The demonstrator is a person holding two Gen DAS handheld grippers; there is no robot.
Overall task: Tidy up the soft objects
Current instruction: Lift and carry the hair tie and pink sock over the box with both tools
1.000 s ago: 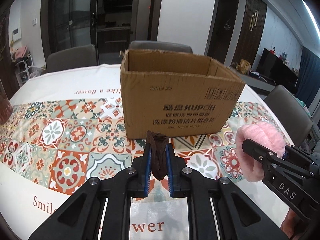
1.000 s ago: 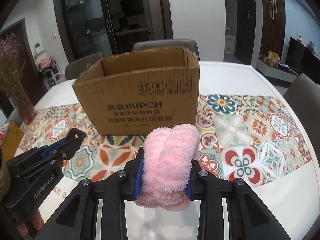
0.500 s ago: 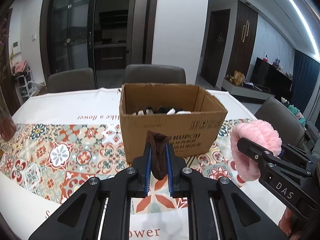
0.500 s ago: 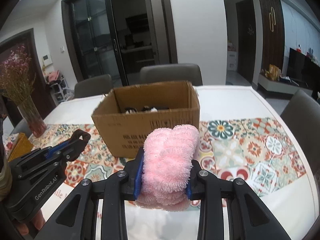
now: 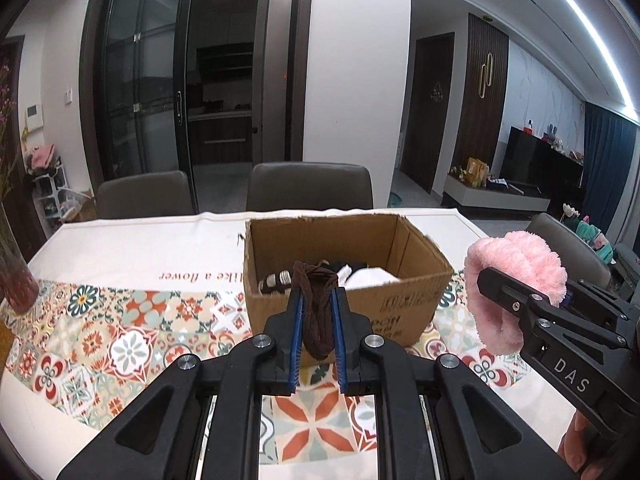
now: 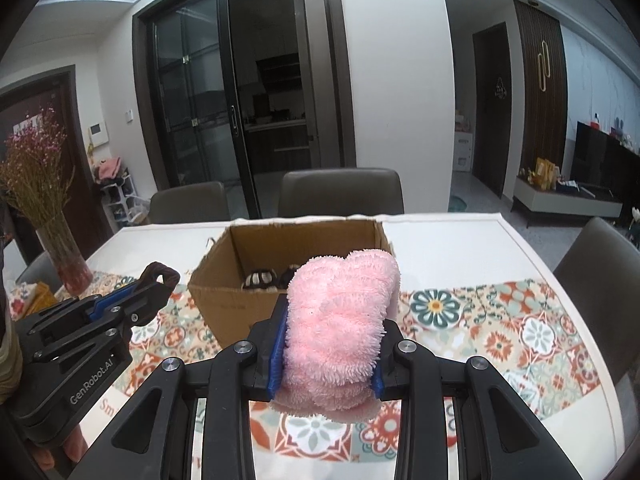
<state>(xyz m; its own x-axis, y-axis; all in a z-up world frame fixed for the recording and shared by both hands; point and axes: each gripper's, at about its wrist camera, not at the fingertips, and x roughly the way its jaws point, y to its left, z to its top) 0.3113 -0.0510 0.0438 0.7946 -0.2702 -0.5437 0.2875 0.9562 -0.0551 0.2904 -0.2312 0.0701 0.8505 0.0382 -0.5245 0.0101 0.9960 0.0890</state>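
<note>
Both grippers have risen since the earlier frames: a second ago each camera met the box's printed front wall almost level, and now both look down over the near rim onto what already lies inside. Nearest in the left wrist view, the left gripper (image 5: 316, 320) has its jaws drawn narrow on a limp dark brown stocking-like piece of fabric (image 5: 315, 312), which hangs upright between the blue pads with its looped top poking above the tips and its tail drooping below. In the right wrist view the right gripper (image 6: 328, 344) has its jaws set wider, pressed against both flanks of a fluffy pink plush roll (image 6: 338, 324) that bulges above and beneath them. Beyond both loads, ahead along the fingers, stands the open brown cardboard box (image 5: 416, 280) on the bench (image 5: 120, 240) with its patterned tile cloth; white and dark soft items sit in it. The box lies straight ahead of the left jaws and slightly left of the right ones, with its long axis running across both views. The left gripper looks the nearer, its brown fabric lined up just short of the near wall, so I judge a short forward reach over the rim comes next, the pink roll beside it
</note>
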